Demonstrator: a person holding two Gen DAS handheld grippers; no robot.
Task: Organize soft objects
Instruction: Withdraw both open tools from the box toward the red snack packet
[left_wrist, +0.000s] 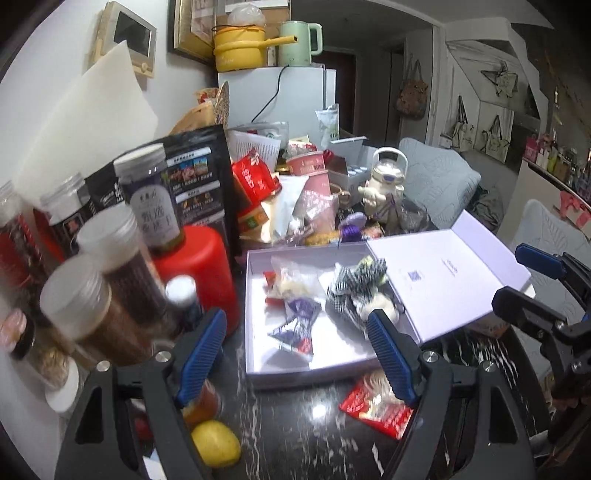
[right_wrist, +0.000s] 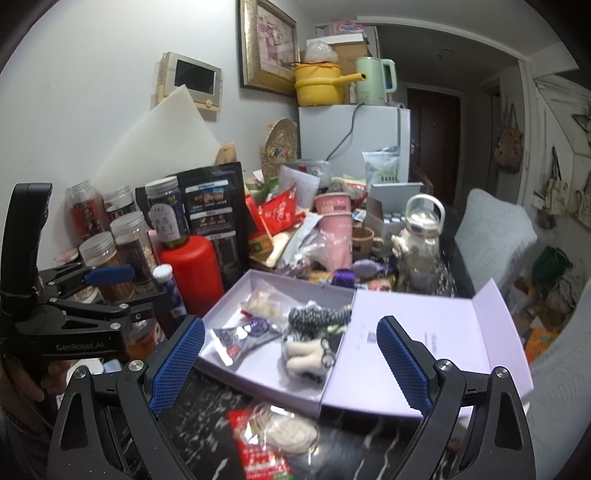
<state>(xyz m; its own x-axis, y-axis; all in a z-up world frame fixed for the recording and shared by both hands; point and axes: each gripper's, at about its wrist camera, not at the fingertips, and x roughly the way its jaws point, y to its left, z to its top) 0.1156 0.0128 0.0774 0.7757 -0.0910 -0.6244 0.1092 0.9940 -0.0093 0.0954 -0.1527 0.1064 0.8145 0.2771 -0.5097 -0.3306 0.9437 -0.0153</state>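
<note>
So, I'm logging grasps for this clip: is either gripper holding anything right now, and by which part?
Nothing is held. The left gripper and right gripper both stand open and empty above the open lilac cardboard box.

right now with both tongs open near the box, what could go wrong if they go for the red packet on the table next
Two risks, as a judgement. The red packet lies flat on the dark table right against the front wall of the open box, so closing tongs may shove the box rather than lift the packet. On the left, jars and a red bottle crowd the left tongs; a sideways sweep could topple them. The right tongs hold nothing.
</note>
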